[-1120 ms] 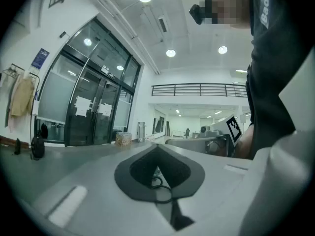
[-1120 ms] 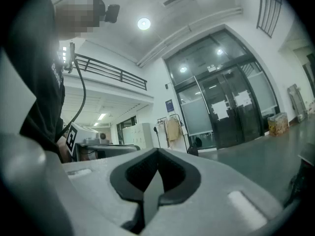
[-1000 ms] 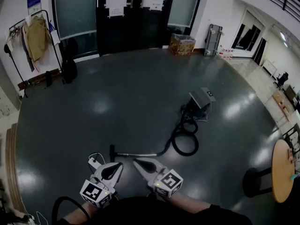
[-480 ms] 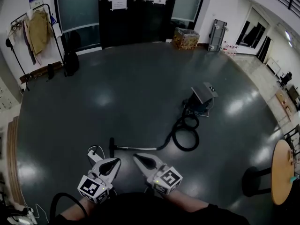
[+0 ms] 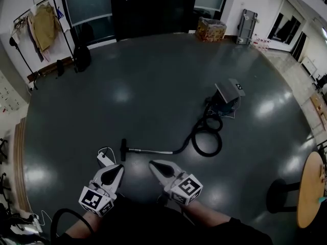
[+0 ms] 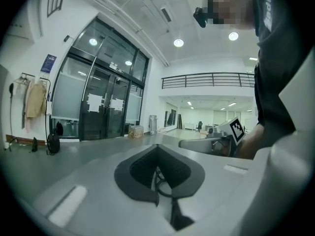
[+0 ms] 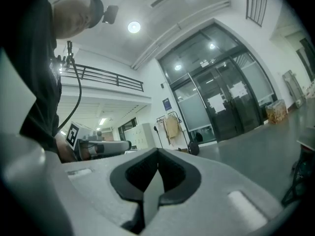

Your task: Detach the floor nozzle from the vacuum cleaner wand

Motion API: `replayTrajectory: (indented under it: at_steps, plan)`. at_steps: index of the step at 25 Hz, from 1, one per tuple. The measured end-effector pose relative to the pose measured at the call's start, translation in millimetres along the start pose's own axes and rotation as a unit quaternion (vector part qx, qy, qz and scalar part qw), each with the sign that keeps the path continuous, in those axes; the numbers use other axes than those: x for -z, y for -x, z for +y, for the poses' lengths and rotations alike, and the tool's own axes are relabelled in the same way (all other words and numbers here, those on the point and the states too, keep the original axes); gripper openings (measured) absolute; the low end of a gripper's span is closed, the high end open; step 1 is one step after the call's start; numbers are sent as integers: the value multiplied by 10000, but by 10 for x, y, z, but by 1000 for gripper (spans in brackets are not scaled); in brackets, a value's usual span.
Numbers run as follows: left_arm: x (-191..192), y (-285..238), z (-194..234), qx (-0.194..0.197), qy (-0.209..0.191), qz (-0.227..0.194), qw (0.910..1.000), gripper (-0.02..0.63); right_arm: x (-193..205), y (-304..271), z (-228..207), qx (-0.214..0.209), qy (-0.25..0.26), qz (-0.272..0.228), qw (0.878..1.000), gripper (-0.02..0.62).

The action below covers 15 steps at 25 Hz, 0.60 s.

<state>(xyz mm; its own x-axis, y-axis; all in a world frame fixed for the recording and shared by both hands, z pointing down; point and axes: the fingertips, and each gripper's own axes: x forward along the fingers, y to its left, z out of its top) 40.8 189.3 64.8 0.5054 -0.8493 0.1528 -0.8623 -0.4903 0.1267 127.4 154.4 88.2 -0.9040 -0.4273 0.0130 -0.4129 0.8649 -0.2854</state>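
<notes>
On the dark floor [image 5: 153,86], at twelve o'clock from both tools, the floor nozzle [image 5: 123,149] is lying joined to the wand [image 5: 150,150], its hose [image 5: 207,139] curling toward the vacuum cleaner [image 5: 228,96] at two o'clock, while the left gripper [image 5: 118,168] and right gripper [image 5: 152,164] are hovering with jaws pressed together, empty.

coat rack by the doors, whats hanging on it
A tan jacket hangs on the coat rack. Anything hanging behind the jacket is covered by it.
</notes>
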Motion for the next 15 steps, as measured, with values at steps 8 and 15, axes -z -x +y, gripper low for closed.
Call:
replayTrajectory:
  at_steps: [8, 15]
  plan:
    - [183, -24, 301, 135, 137, 33, 9998, 2, 142, -318, -124, 140, -97, 285, 9994, 0]
    - [78, -94, 1284, 339, -63, -12, 9994, 2, 185, -1114, -87, 436, 37, 537, 9976, 2]
